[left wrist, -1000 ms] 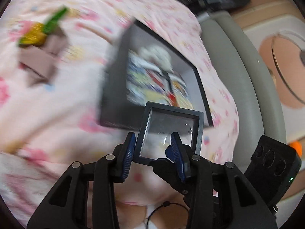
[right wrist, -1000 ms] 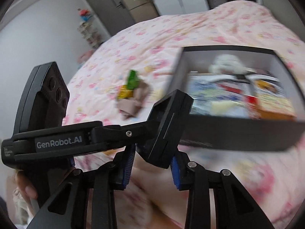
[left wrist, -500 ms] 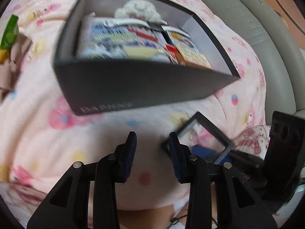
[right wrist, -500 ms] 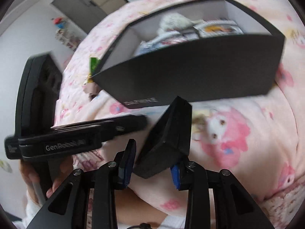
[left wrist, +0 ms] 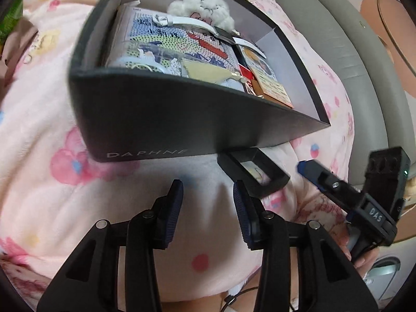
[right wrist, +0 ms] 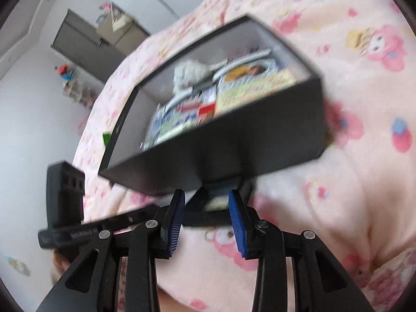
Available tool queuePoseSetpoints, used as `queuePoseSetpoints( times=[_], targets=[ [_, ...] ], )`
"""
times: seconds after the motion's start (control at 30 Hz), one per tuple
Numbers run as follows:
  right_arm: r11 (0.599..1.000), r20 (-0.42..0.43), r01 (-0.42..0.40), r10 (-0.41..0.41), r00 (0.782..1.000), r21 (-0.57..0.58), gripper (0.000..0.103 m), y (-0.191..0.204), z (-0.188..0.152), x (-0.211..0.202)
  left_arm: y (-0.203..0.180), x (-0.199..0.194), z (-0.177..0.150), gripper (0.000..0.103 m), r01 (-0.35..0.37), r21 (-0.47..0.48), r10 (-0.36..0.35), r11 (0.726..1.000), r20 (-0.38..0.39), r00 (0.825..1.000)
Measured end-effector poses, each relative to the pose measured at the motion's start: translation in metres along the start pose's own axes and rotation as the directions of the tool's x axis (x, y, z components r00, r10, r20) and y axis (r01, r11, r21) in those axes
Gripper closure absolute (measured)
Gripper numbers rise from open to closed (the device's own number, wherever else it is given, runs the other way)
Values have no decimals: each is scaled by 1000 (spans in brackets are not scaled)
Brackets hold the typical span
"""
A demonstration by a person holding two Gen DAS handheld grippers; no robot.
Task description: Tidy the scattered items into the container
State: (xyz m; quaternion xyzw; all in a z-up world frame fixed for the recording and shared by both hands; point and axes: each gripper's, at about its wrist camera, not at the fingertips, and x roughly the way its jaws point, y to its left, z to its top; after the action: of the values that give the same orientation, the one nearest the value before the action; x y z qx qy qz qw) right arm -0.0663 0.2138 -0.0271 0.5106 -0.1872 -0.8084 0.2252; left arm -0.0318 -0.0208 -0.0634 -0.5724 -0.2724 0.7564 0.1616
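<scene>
1. Pink cartoon-print quilt on a bed (left wrist: 65, 202) as the surface, soft and rumpled; grey padded edge (left wrist: 364, 78) along the right; white walls and a dark cabinet (right wrist: 85, 44) far off in the right wrist view.
2. Dark box (left wrist: 169, 124) sitting on the quilt, open-topped, already holding a booklet (left wrist: 176, 46), a white plush (left wrist: 205, 7) and some cards.
3. Changed over the last second: small black frame (left wrist: 253, 171), a second ago pinched in the left hand-held gripper (left wrist: 208, 197), half a second ago carried by the right one, now lying on the quilt just beside the box's near wall, at its right end.
4. Left hand-held gripper: jaws opening, nothing between them, only quilt ahead.
5. Right hand-held gripper (right wrist: 206, 195): jaws opening, frame just ahead of the tips and partly between them, pads apparently not pressing on it; from the left wrist view, blue fingertip (left wrist: 305, 167) apart from the frame's right edge.
6. Meaning for the task, as a judgement: frame handed over but set down outside the box, so not yet tidied; a fresh grip and a lift over the near wall probably needed.
7. Green item (left wrist: 10, 18) at the far left, also outside the box.
</scene>
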Motion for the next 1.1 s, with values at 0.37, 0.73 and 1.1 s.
queuePoseSetpoints(
  times=[0.37, 0.73, 1.1],
  targets=[
    [991, -57, 104, -109, 992, -79, 71, 10, -8, 29, -11, 10, -6, 63, 85, -14, -84, 996, 68, 994],
    [979, -166, -57, 25, 986, -194, 80, 28, -33, 30, -30, 12, -24, 58, 55, 71, -57, 996, 17, 998],
    [975, -163, -152, 126, 979, -161, 80, 28, -36, 19, -34, 10, -46, 58, 46, 52, -45, 998, -24, 999]
  ],
)
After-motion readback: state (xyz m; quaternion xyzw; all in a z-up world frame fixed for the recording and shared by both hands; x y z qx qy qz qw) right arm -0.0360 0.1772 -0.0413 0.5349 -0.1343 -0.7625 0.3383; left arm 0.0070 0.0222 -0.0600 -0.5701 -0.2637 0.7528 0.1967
